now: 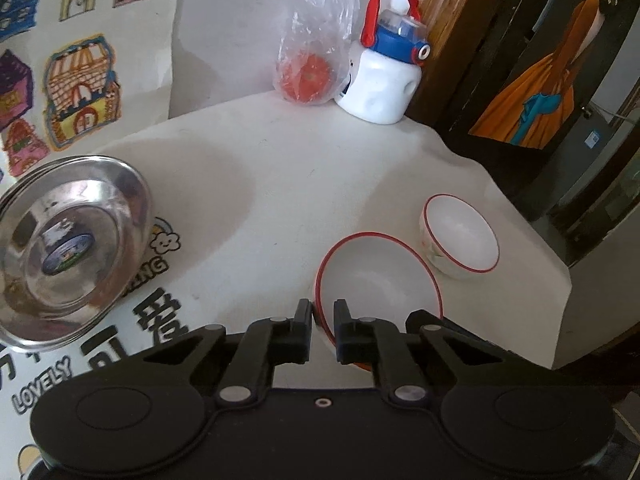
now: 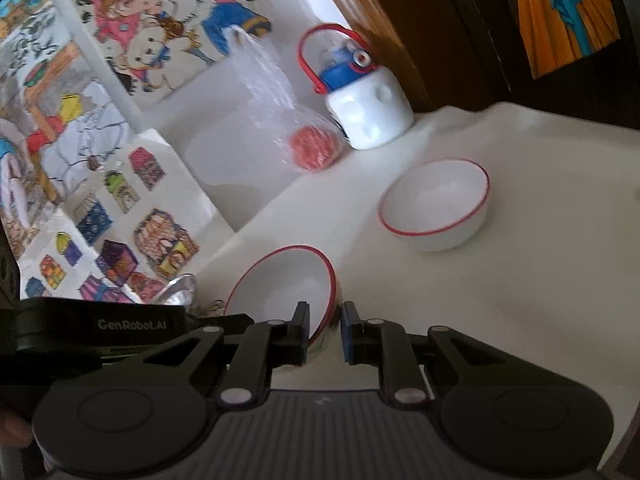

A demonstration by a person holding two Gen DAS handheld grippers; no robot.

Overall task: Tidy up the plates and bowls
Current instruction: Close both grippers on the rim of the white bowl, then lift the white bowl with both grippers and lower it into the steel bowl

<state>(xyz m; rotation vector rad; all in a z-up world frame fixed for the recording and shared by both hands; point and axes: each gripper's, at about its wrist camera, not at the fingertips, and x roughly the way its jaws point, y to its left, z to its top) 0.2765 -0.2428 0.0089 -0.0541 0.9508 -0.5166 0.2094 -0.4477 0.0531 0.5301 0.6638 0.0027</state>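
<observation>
Left claw (image 1: 323,312): clenched on the rim of the near bowl (image 1: 384,276), a white bowl with a red edge. One finger (image 1: 303,320) sits outside the wall, the other inside, and the rim passes between them. The bowl is tipped, its mouth facing away from the camera.

Right claw (image 2: 325,316): closed down on a red-rimmed bowl (image 2: 284,284), tilted, with the rim running between the fingers; the left pad (image 2: 301,322) lies against the inner wall. A small gap shows at the blue-faced right pad (contact on that side not clear from this view). A second black gripper body sits just left of this bowl, so it looks to be the same bowl, gripped from both sides.

The second bowl (image 1: 460,236), smaller with the same red edge, stands upright on the white bench (image 1: 288,184), just beside the held bowl toward the bench's right edge; in the right wrist view it is clearly apart.

Steel dish (image 1: 68,248): at the left, resting on a printed sheet with cartoon lettering.

At the far edge, by the wall: a clear plastic bag (image 1: 312,40) with a red round item inside, touching a white bottle (image 1: 380,80) with a blue lid and red handle.
</observation>
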